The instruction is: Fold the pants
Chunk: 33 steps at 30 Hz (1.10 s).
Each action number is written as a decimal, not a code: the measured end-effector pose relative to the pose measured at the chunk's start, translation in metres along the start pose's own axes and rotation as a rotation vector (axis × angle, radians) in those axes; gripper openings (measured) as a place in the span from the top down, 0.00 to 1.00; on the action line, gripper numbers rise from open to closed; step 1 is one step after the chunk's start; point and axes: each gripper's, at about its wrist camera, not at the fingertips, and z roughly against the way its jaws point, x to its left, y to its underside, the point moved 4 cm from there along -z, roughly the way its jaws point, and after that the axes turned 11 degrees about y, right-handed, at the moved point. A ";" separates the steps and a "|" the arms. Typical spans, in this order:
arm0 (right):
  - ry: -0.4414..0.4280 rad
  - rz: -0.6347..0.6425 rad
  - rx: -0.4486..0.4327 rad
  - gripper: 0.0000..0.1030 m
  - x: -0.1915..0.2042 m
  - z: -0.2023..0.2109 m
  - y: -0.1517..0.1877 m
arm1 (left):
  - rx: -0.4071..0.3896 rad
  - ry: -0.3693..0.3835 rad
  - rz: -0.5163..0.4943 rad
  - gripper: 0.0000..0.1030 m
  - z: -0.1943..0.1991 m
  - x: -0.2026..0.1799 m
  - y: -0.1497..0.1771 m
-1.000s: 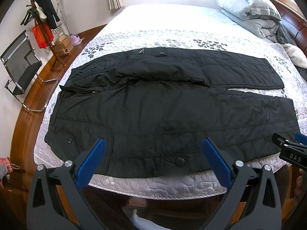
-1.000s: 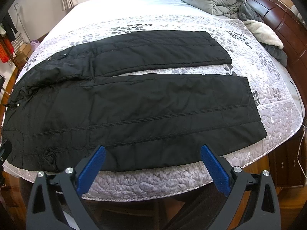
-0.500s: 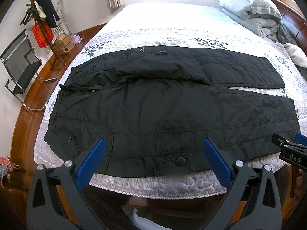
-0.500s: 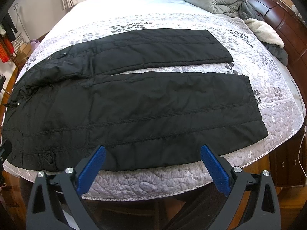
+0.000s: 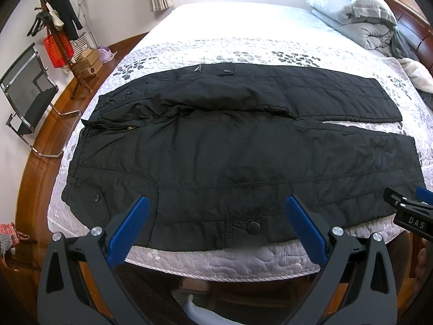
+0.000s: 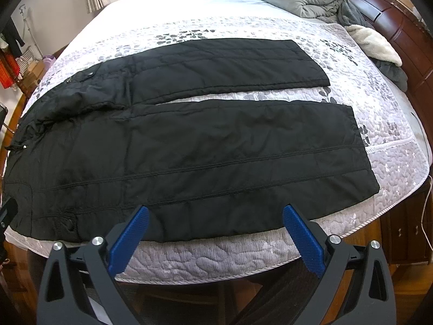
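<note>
Black padded pants [image 5: 232, 157] lie spread flat across the bed [image 5: 230, 40], waist to the left and both legs running right, the far leg apart from the near one. My left gripper [image 5: 216, 205] hovers open over the near hem by the waist and a snap button [image 5: 253, 227], holding nothing. In the right wrist view the same pants [image 6: 189, 149] fill the middle. My right gripper [image 6: 215, 214] is open above the near edge of the near leg. Its black body [image 5: 411, 214] shows at the right edge of the left wrist view.
A quilted floral bedspread [image 6: 216, 254] covers the mattress. Folded grey duvets [image 5: 351, 19] and a cream blanket [image 6: 373, 43] lie near the wooden headboard [image 6: 392, 21]. A coat stand [image 5: 54, 35], boxes and a black chair [image 5: 29, 92] stand on the wooden floor to the left.
Both views have crept slightly closer to the pants' near edge. The pants have not moved and both grippers stay open.
</note>
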 end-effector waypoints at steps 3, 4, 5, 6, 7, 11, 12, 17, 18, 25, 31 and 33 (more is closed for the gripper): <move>0.000 0.000 0.002 0.03 0.001 -0.002 -0.001 | 0.002 -0.002 -0.002 0.03 -0.001 -0.002 0.000; 0.000 0.002 0.003 0.03 0.001 -0.003 -0.001 | 0.004 -0.002 -0.002 0.03 -0.002 -0.003 -0.001; 0.000 0.003 0.004 0.03 0.001 -0.003 -0.002 | 0.006 -0.002 -0.003 0.03 -0.002 -0.003 -0.001; 0.000 0.004 0.005 0.03 0.001 -0.004 -0.002 | 0.008 -0.003 -0.004 0.03 -0.004 -0.004 -0.002; -0.001 0.004 0.007 0.03 0.002 -0.005 -0.002 | 0.010 -0.004 -0.005 0.03 -0.004 -0.005 -0.002; -0.005 0.010 0.013 0.03 0.002 -0.010 -0.004 | 0.021 -0.006 -0.005 0.03 -0.009 -0.006 -0.005; -0.007 0.012 0.013 0.03 0.003 -0.010 -0.005 | 0.026 -0.006 -0.005 0.03 -0.011 -0.007 -0.006; -0.055 0.039 -0.007 0.03 0.000 -0.016 -0.025 | 0.051 0.002 -0.003 0.03 -0.026 -0.013 -0.023; -0.059 0.044 -0.022 0.03 -0.003 -0.017 -0.035 | 0.052 0.005 -0.005 0.03 -0.030 -0.016 -0.030; -0.020 0.050 -0.100 0.03 -0.044 -0.042 -0.135 | 0.050 0.026 -0.013 0.03 -0.076 -0.048 -0.109; -0.059 0.126 -0.031 0.03 -0.050 -0.104 -0.212 | 0.121 0.058 -0.054 0.03 -0.144 -0.090 -0.173; -0.093 0.127 0.011 0.03 -0.057 -0.128 -0.238 | 0.136 0.057 -0.057 0.03 -0.162 -0.101 -0.191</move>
